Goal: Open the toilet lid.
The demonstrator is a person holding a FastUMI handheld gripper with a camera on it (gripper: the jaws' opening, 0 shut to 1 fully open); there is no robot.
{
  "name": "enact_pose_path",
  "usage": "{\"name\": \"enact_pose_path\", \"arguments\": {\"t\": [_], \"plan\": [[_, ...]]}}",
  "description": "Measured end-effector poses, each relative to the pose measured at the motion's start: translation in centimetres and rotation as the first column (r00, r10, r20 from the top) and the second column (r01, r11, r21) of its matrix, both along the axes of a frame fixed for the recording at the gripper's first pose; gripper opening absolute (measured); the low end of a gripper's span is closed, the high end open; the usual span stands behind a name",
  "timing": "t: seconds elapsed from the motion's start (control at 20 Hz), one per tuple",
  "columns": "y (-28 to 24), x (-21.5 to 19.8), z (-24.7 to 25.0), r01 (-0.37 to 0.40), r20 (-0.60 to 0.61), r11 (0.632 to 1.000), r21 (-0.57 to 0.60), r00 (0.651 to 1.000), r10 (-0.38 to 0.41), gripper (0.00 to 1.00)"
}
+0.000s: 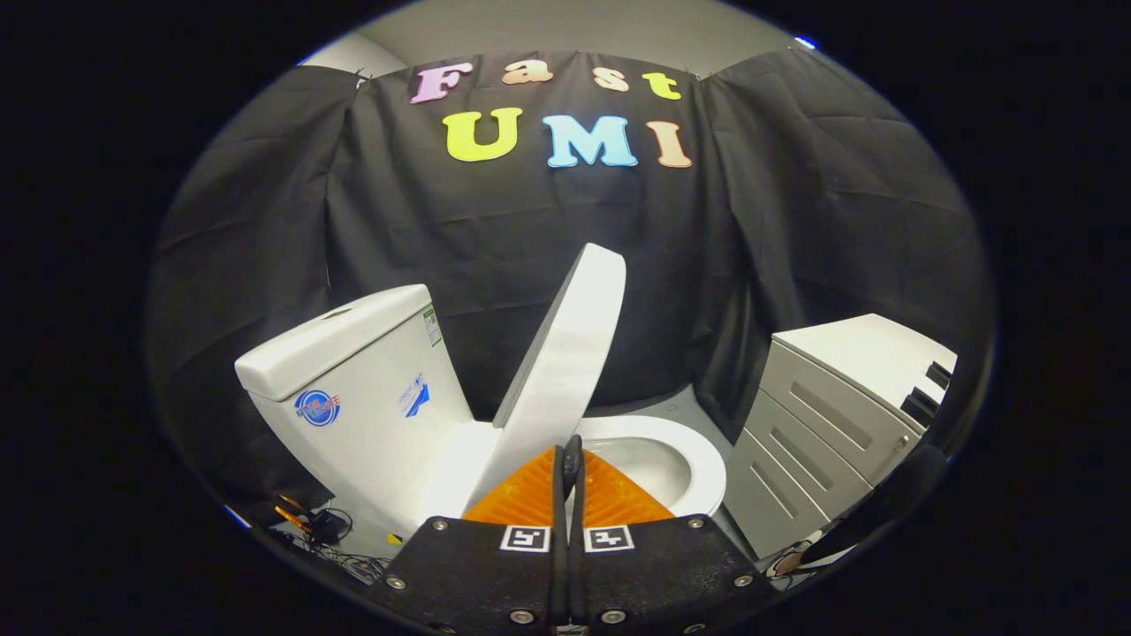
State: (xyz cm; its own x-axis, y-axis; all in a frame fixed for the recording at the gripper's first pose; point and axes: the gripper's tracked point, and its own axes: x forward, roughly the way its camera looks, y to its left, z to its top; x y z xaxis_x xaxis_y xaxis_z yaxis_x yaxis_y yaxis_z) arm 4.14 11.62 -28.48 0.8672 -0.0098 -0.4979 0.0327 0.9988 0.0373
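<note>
White plastic, glossy and hard: the toilet lid (565, 353) stands raised at a steep slant just beyond our gripper (566, 459), its free edge high against the booth's dark cloth and its hinge end down by the cistern (353, 389). Under it the seat (698, 468) lies flat around the open bowl. The lid looks most of the way up, though it leans forward off the cistern, so we judge the opening nearly done but not settled.

Our claw is closed tight, the two orange fingers (530, 495) pressed flat against each other with nothing between them. The tips sit low, right at the lid's lower edge near the hinge; whether they touch the plastic we cannot tell from here.

To finish the step well, we use the closed fingers as one blunt pusher, not a pincer. A push near the hinge has little leverage and may skid on the slick surface, so we would work higher up the underside, closer to the free edge. We keep the push square to the lid's face, following its arc back toward the cistern, and ease off as it nears the tank so that it rests there without banging. If we let go while it leans forward, it may well drop back onto the seat.

The grey drawer cabinet (839, 415) stands off to the side, well apart from the lid's swing.
</note>
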Motion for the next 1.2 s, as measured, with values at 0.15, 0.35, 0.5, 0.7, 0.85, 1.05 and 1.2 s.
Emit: {"name": "enact_pose_path", "arguments": {"t": [0.15, 0.35, 0.5, 0.7, 0.85, 1.05, 1.2], "plan": [[1.4, 0.3, 0.9, -0.015, 0.029, 0.999, -0.046, 0.999, 0.017, 0.0], [3.7, 0.4, 1.8, -0.013, 0.054, 0.998, -0.056, 0.998, 0.016, 0.0], [5.1, 0.6, 2.5, -0.029, 0.068, 0.993, -0.114, 0.997, 0.037, 0.0], [8.1, 0.9, 3.3, -0.056, 0.092, 0.986, -0.159, 0.993, 0.071, 0.0], [9.9, 1.0, 3.8, -0.072, 0.09, 0.979, -0.19, 0.992, 0.09, 0.0], [12.9, 1.2, 4.2, -0.098, 0.1, 0.976, -0.197, 0.988, 0.12, 0.0], [15.1, 1.6, 4.5, -0.13, 0.104, 0.966, -0.223, 0.982, 0.156, 0.0]]}}
